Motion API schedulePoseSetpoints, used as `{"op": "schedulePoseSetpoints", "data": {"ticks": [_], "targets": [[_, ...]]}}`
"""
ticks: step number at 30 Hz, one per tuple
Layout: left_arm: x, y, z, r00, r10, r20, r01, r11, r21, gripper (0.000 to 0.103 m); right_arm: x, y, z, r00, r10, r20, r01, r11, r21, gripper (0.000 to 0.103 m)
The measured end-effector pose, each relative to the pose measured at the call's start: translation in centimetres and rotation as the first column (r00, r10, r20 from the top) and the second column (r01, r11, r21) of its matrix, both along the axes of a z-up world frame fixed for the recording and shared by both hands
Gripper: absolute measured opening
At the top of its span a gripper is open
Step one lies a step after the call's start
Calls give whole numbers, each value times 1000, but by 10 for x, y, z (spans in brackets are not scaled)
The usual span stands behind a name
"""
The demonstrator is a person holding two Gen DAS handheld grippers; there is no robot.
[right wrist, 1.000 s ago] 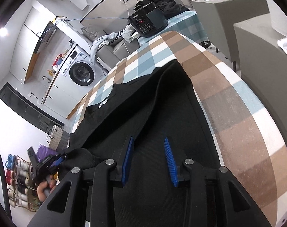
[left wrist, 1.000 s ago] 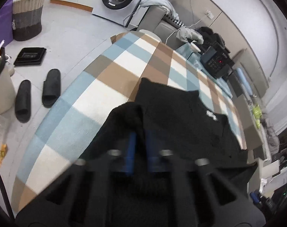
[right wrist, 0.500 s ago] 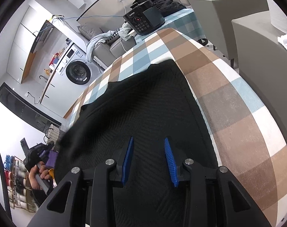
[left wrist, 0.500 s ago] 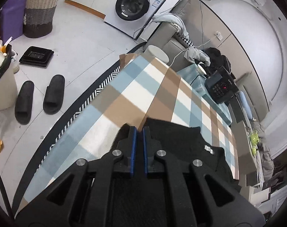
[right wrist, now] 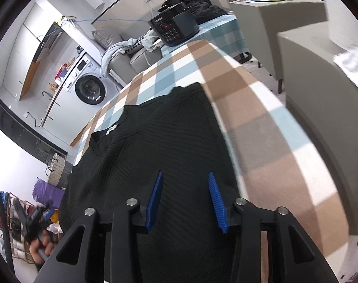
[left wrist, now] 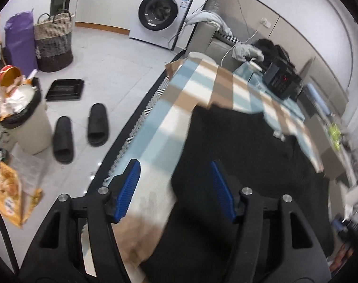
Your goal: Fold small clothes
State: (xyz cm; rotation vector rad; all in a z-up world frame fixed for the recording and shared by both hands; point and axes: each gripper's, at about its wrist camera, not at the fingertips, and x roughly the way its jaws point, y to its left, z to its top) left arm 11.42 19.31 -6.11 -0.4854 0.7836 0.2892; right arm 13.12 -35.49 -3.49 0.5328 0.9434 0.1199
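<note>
Left tool (left wrist: pixel 174 186) opening, nothing gripped; right tool (right wrist: pixel 185 199) opening over top (right wrist: pixel 155 146), empty. Risk: folded side springs back, loosening fold on desk (right wrist: pixel 261 118).

My left wrist camera sits just behind my left gripper (left wrist: pixel 174 188) and looks forward and down along its two blue ribbed pads, close over the near-left edge of the checked brown, blue and white tablecloth (left wrist: pixel 202 82). It faces the white front-loading washing machine (left wrist: pixel 159 11) across the pale floor.

My right wrist camera sits the same way behind my right gripper (right wrist: pixel 185 200), tilted down, close above the black ribbed knit garment (right wrist: pixel 160 141). It faces along the table.

Shared by both views: garment, tablecloth, washing machine, the black keypad device with a red light (right wrist: pixel 174 27), the woven two-tone basket (left wrist: pixel 53 40).
</note>
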Motion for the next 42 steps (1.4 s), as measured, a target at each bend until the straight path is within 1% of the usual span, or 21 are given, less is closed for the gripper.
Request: {"op": "schedulePoseSetpoints", "data": {"ticks": [4, 8, 9, 10, 11, 12, 13, 16, 18, 20, 22, 24, 27, 30, 32, 33, 35, 37, 40, 42], "targets": [[-40, -11, -18, 998, -36, -48, 36, 999, -5, 59, -19, -10, -6, 1000, -21, -16, 21, 999, 26, 41], [-60, -29, -37, 994, -79, -77, 78, 997, -15, 59, -29, -10, -11, 999, -16, -27, 17, 999, 39, 41], [-65, -34, -40, 993, -91, -72, 90, 996, -18, 58, -31, -10, -11, 999, -17, -27, 18, 999, 41, 41], [-66, -39, -41, 993, -99, -57, 99, 995, -6, 49, -33, -10, -11, 1000, -17, -25, 18, 999, 42, 41], [-69, -43, -41, 993, -106, -47, 106, 994, 1, 26, -33, -9, -10, 1000, -17, -23, 18, 999, 42, 41], [-72, -47, -41, 993, -115, -41, 115, 993, 4, 15, -34, -9, -9, 1000, -17, -20, 18, 999, 43, 41], [-76, -50, -38, 993, -115, -24, 115, 993, 10, 6, -35, -9, -8, 1000, -16, -14, 16, 999, 44, 41], [-88, -55, -26, 996, -90, 22, 89, 996, 29, 6, -35, -8, -7, 1000, -13, -9, 13, 999, 42, 41], [-102, -54, -14, 997, -57, 60, 55, 998, 33, 6, -34, -7, -7, 1000, -10, -8, 10, 999, 41, 41], [-120, -51, -8, 996, -34, 88, 33, 999, 5, 6, -33, -6, -9, 1000, -7, -14, 8, 999, 38, 41], [-138, -50, -12, 996, -9, 87, 11, 1000, -24, 6, -30, -4, -12, 1000, 1, -28, 0, 1000, 30, 41], [-152, -48, -20, 998, 2, 67, 1, 999, -48, 6, -27, -3, -14, 999, 5, -38, -4, 1000, 22, 41], [-168, -42, -20, 997, 20, 76, -15, 998, -68, 7, -26, -5, -16, 999, 7, -46, -6, 1000, 20, 41], [-169, -42, -11, 997, 11, 80, -7, 999, -53, 10, -26, -9, -16, 999, -1, -47, 2, 1000, 15, 41], [-164, -43, -5, 996, 3, 84, 0, 999, -33, 23, -25, -14, -18, 999, -14, -48, 15, 1000, 18, 41], [-162, -42, -3, 996, 0, 85, 3, 999, -36, 25, -23, -16, -20, 999, -14, -50, 15, 1000, 26, 41], [-156, -42, -2, 997, -5, 83, 9, 999, -50, 25, -18, -19, -25, 998, -7, -62, 11, 998, 66, 41], [-147, -43, 0, 997, -8, 75, 11, 999, -45, 25, -11, -20, -29, 998, 8, -61, -2, 995, 102, 41], [-139, -41, 0, 998, -9, 68, 13, 998, -57, 28, 4, -16, -29, 998, 34, -54, -29, 995, 96, 41], [-133, -40, 0, 998, -6, 63, 9, 998, -61, 28, 15, -13, -29, 997, 48, -54, -42, 993, 110, 41]]}}
